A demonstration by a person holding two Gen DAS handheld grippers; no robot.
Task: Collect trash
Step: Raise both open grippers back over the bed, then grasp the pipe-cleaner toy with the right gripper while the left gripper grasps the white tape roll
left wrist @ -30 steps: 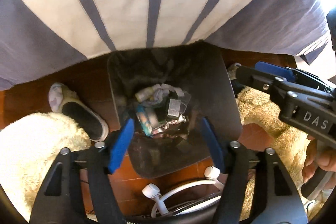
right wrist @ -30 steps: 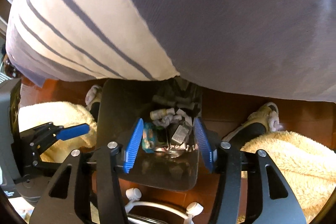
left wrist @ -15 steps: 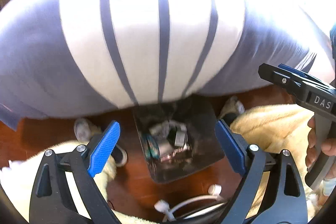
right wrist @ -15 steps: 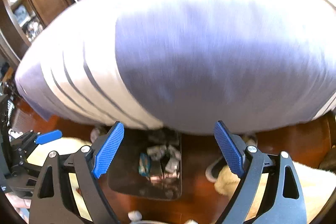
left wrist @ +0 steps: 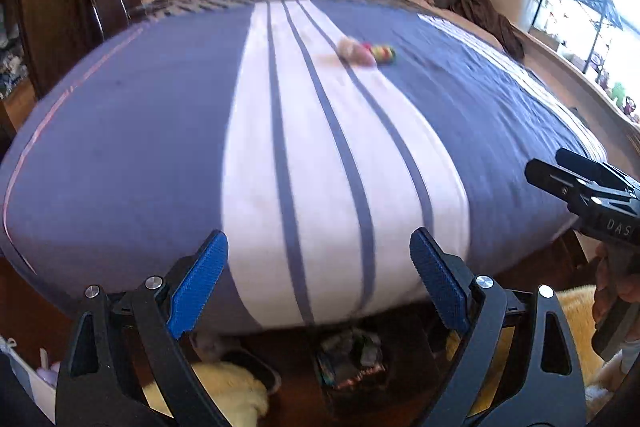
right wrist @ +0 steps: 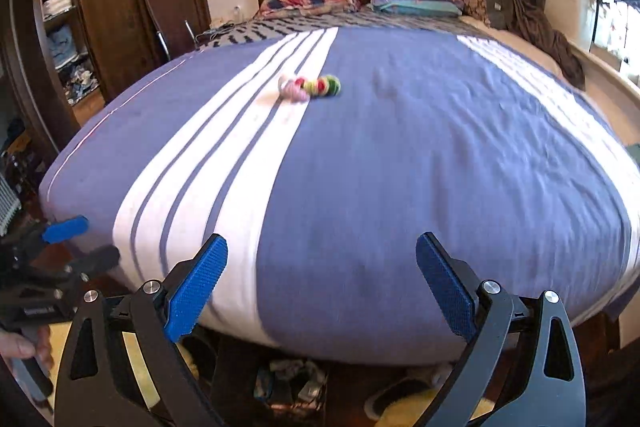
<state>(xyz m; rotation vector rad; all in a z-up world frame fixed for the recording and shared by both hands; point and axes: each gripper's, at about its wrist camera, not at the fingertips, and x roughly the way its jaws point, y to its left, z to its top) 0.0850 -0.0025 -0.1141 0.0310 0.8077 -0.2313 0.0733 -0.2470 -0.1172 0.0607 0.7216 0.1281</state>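
Lying mid-bed on the striped cover (right wrist: 400, 155), the small crumpled trash (right wrist: 310, 87), pinkish wad touching a green-and-yellow bit, looks light, soft and crushable; pinching across its bunched middle should do. The left claw (left wrist: 319, 279) gapes wide and empty; the right claw (right wrist: 322, 281) is opening, nothing between its jaws. The bin (left wrist: 348, 359) sits on the floor below
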